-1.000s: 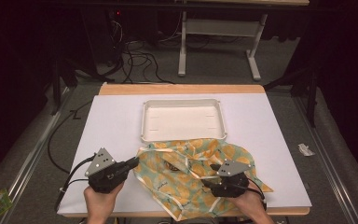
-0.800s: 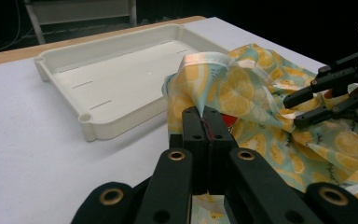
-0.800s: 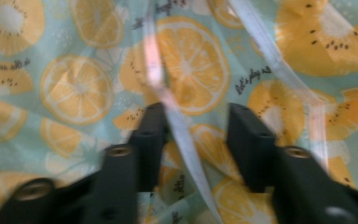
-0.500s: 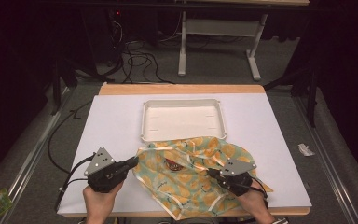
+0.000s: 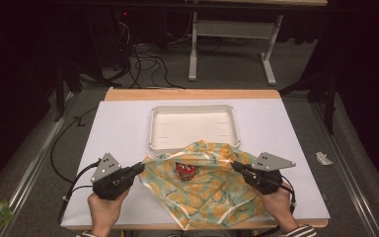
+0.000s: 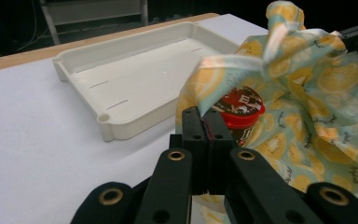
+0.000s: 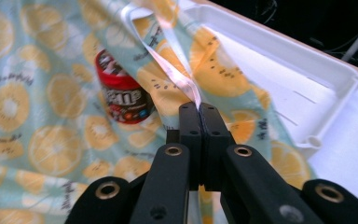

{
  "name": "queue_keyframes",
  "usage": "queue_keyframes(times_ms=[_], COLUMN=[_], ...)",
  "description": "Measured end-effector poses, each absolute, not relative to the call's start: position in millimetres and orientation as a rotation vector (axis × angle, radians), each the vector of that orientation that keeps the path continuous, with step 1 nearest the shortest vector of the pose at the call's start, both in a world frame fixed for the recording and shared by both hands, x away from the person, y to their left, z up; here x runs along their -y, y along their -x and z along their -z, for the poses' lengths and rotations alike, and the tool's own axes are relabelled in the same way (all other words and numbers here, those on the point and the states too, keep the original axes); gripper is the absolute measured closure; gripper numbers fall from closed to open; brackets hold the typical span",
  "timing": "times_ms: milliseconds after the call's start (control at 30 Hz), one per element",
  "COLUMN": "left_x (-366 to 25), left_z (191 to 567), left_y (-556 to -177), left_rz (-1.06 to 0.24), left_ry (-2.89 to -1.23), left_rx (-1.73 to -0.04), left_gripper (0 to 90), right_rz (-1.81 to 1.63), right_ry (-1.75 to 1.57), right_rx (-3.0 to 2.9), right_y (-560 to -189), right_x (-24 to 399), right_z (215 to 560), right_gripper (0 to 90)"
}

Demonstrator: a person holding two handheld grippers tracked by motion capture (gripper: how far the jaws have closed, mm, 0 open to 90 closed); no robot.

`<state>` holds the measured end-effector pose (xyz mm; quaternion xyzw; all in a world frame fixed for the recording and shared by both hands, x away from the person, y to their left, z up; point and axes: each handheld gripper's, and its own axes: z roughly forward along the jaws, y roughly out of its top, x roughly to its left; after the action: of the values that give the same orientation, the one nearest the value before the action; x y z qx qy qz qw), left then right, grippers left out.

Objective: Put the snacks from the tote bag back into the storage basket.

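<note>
Both tools are clamped on the cloth bag [image 5: 205,185]: my left tool [image 5: 139,169] pinches the rim at the bag's left corner, and my right tool [image 5: 237,167] pinches the white-edged rim on the other side, its jaws having just closed there with the fabric between them. In each gripper view the jaws stand pressed together with only a thin fold of lemon-print cloth [image 6: 223,74] showing above them. Between the two grips the mouth of the bag is pulled open, and inside it sits a small candy tub [image 5: 184,170] with a red lid, upright as far as I can tell from above, though the left gripper view suggests it may lean a little. The rest of the bag lies spread on the white surface [image 5: 286,128] toward me, its far edge touching or just overlapping the near wall of the shallow white tray [image 5: 193,109], which has nothing in it.

I judge the step in hand to be opening the bag and holding it open so the tub can be got at or tipped out. The next move calls for keeping both pinches firm while lifting the rim evenly, so the mouth does not collapse over the tub; if the tub is meant for the tray, I would have to raise the near end of the bag and let the tub slide toward the tray without the thin cloth slipping from either tool.
</note>
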<state>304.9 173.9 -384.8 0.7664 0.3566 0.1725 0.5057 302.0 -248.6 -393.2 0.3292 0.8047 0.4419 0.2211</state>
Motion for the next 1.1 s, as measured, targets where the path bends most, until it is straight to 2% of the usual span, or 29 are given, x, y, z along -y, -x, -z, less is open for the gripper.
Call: queue_keyframes(times_ms=[300,633,1100], left_x=[-171.8,-162.0,-148.0], left_z=[386.4,395.8,413.5], left_y=[-315.4,-335.8,-353.7], left_rz=[-0.423,-0.418,-0.404], left_ry=[-1.837,-1.856,-1.901], left_rx=[-0.862,-0.901,-0.961], left_gripper=[88.6,88.6,89.6], right_rz=[-1.210,-1.150,-1.077], right_ry=[-0.990,-1.135,-1.218], right_rx=[-2.199,-2.227,-2.233], right_y=[-318.4,-343.7,-360.0], right_x=[250.1,252.6,255.7], right_z=[390.8,403.7,419.8], right_gripper=[90.0,90.0,90.0])
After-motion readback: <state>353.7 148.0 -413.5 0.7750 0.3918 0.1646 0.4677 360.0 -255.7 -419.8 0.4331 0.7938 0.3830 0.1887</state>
